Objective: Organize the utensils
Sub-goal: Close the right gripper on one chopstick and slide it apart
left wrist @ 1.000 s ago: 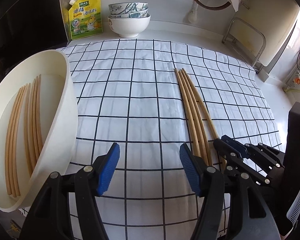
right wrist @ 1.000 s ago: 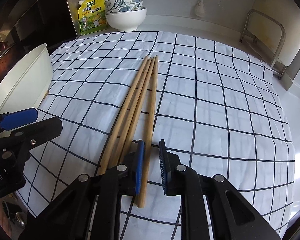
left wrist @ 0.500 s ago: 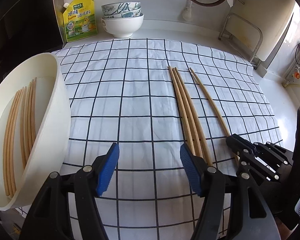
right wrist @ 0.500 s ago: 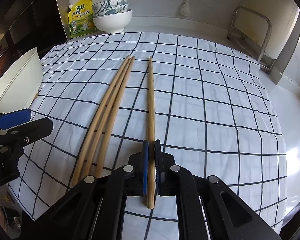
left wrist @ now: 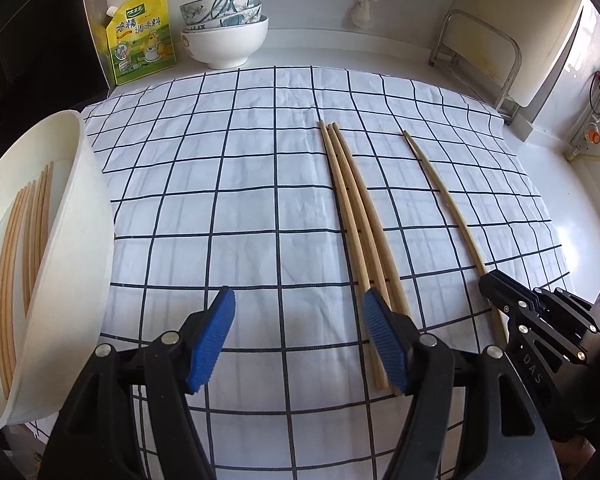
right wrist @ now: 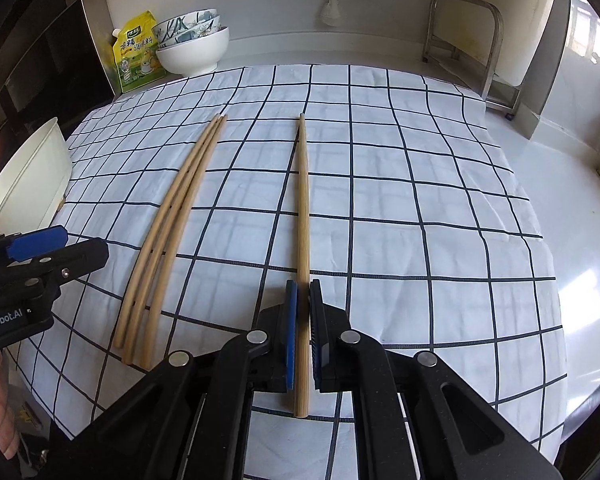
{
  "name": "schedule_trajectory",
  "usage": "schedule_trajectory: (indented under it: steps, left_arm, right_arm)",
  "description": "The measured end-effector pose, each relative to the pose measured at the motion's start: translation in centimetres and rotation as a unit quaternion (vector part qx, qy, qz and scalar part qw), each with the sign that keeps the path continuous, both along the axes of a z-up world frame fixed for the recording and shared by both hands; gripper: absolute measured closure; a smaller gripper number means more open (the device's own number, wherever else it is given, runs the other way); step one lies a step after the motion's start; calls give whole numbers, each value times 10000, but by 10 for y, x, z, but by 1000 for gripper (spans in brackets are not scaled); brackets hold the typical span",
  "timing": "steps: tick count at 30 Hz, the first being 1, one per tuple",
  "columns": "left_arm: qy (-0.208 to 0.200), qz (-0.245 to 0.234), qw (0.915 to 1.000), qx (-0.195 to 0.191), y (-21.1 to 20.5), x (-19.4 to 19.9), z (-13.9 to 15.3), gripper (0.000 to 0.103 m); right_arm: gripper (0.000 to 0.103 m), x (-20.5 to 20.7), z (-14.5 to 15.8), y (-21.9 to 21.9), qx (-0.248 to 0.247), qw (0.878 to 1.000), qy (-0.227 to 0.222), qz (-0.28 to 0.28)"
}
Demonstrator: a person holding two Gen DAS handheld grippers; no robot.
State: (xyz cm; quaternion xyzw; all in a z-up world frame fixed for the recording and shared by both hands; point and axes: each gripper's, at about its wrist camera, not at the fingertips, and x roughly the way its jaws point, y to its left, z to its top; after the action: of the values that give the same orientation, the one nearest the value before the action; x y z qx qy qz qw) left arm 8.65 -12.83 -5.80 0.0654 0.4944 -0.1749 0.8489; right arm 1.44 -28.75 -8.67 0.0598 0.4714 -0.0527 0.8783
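My right gripper [right wrist: 303, 336] is shut on a single wooden chopstick [right wrist: 303, 208] near its near end and holds it apart from the others; the stick also shows in the left wrist view [left wrist: 446, 196]. Three more wooden chopsticks [right wrist: 172, 224] lie together on the checked cloth [right wrist: 420, 220] to its left, and show in the left wrist view [left wrist: 360, 232]. My left gripper [left wrist: 296, 340] is open and empty above the cloth, left of those three. A white tub [left wrist: 72, 272] at the left holds several chopsticks [left wrist: 24, 248].
A yellow seasoning pouch [left wrist: 142, 42] and stacked bowls [left wrist: 224, 36] stand at the back edge. A metal rack [left wrist: 476, 52] stands at the back right. The bare white counter [right wrist: 572, 208] lies right of the cloth.
My right gripper closed on one chopstick and drew it to the right, away from the other three. My left gripper stayed open, nearly still.
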Motion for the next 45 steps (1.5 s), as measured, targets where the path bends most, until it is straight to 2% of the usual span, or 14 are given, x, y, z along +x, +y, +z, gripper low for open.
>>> schedule_trajectory:
  steps: [7,10,12,22,28,36,45]
  left_arm:
    - [59,5,9999,83,-11,9,-9,37]
    - [57,-3,9998,185,-15,12,-14,37]
    - [40,26,9998,185,-15,14,-16,33]
    - [-47,66,9995,319,-23,21,-15,33]
    - [-6,106,9985,538,-29,25,-22,28]
    - [-20,276,9984,499,-11,26,-22,27]
    - [-63,274,9983,509,-22,42,-23,27]
  right_arm:
    - [95,0,1,-9,126,9998,-27,-123]
    - [89,-1,3,-12,193,9997,-75,-163]
    - [89,-2,4,-15,226,9995,-100,-181]
    - [85,0,8,-16,228,9995,-164,-170]
    - [84,3,10,-14,204,9996,-165,-133]
    - [81,5,7,-18,168,9997,-131,-149]
    - [81,24,0,-14,-42,9999,-77,-49]
